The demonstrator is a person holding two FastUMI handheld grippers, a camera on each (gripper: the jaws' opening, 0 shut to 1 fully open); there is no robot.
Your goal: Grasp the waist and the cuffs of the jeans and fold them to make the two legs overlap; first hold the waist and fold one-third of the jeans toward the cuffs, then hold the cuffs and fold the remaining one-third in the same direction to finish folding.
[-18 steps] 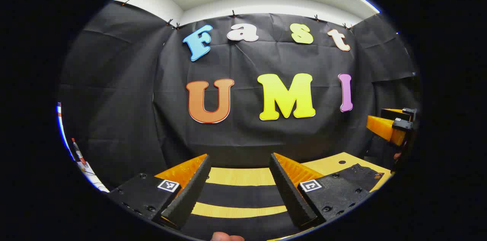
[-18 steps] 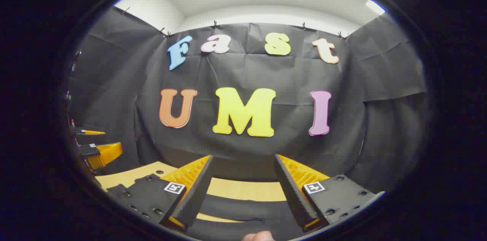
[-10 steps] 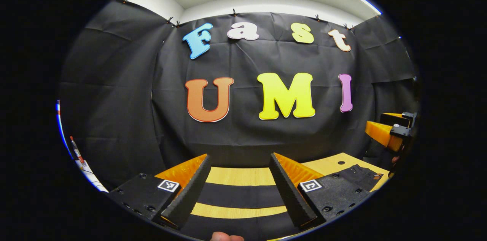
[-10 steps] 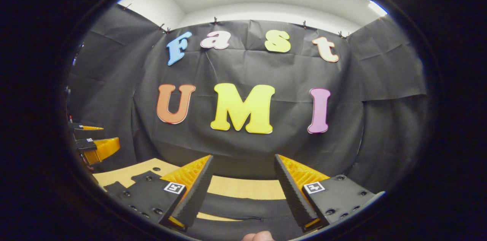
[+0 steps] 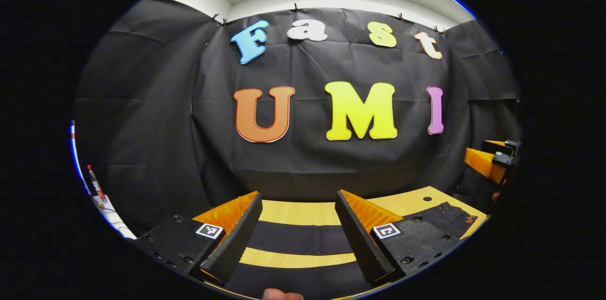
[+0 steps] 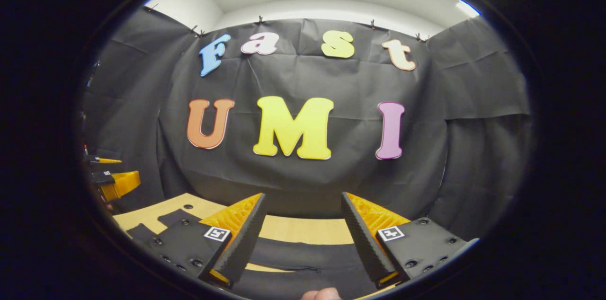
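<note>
Both views have tipped slightly downward over the last second, so more worktop [image 5: 303, 212] shows. The left tongs [image 5: 298, 229] and right tongs [image 6: 300, 233] stand wide, holding nothing, above the dark jeans [image 5: 303, 238] lying flat below; likely the approach to grasp.

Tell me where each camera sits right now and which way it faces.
Left gripper view: rides the left tongs, open, looking level at the booth wall over the black jeans on the wooden table; a fingertip shows at the bottom.
Right gripper view: rides the right tongs, open, facing the same wall above the jeans; a fingertip shows too.
Shared: wall, table, jeans, and each view catches the other tongs at its edge.
</note>
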